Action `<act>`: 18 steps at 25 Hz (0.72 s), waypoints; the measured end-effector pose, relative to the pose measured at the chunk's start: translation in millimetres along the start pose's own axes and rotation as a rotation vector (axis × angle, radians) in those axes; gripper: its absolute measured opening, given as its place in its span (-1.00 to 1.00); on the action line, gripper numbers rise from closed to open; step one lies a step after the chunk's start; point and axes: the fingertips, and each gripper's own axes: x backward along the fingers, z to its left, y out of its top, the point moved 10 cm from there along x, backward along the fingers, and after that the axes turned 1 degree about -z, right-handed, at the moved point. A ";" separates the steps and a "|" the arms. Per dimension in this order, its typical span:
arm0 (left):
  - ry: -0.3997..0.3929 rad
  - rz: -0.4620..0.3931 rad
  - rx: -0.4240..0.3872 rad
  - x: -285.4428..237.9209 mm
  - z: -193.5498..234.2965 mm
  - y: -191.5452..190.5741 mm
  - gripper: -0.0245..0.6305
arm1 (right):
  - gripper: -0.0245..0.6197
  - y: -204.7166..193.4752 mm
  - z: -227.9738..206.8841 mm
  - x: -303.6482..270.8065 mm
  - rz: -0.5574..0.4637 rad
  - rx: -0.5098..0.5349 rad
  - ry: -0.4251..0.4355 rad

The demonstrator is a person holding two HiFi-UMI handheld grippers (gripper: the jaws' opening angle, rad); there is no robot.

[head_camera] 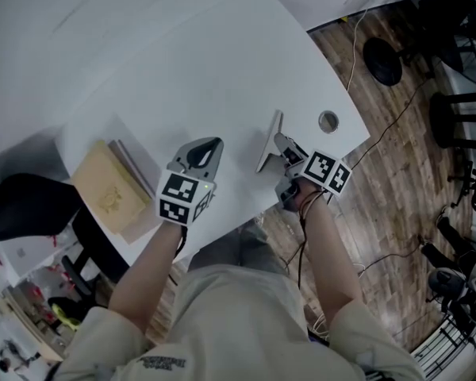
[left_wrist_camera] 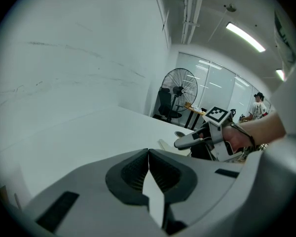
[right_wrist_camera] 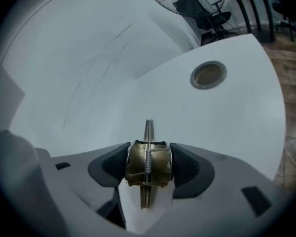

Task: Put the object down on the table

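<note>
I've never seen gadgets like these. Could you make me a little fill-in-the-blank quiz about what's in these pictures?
1. Only the right tool holds something: a brass clip with a coiled ____ down its middle.
2. The left tool has shut jaws with ____ between them.
3. A round hole is set into the ____ table.
4. The tan box lies on the table nearer the ____ tool.

Missing words: spring; nothing; white; left.

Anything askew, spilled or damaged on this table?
Nothing stands out. The white table shows no spill or damage, and the brass spring-loaded metal clip sits upright and centred, clamped in the right gripper.
</note>
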 end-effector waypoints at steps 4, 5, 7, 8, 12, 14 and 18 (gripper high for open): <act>-0.003 -0.001 0.002 3.7 0.7 -0.3 -0.86 | -0.03 -2.1 8.2 -1.0 0.030 0.139 -0.020; -0.003 -0.002 0.002 4.4 -0.2 -0.4 -0.86 | -0.01 -2.6 9.9 -0.9 0.034 0.177 -0.037; -0.001 0.000 -0.006 6.2 -3.3 -1.6 -0.86 | 0.05 -3.9 11.8 1.6 0.032 0.255 -0.088; 0.001 0.002 -0.013 7.2 -5.5 -2.4 -0.86 | 0.07 -4.5 11.6 4.0 0.029 0.290 -0.116; 0.001 0.000 -0.027 12.1 -14.4 -2.9 -0.86 | 0.09 -4.9 7.8 13.8 0.024 0.324 -0.157; -0.001 -0.003 -0.028 14.9 -17.6 -2.4 -0.86 | 0.09 -4.2 6.5 19.2 0.016 0.316 -0.154; 0.002 -0.025 -0.036 23.4 -23.4 2.8 -0.86 | 0.08 -0.8 11.8 35.9 -0.013 0.343 -0.145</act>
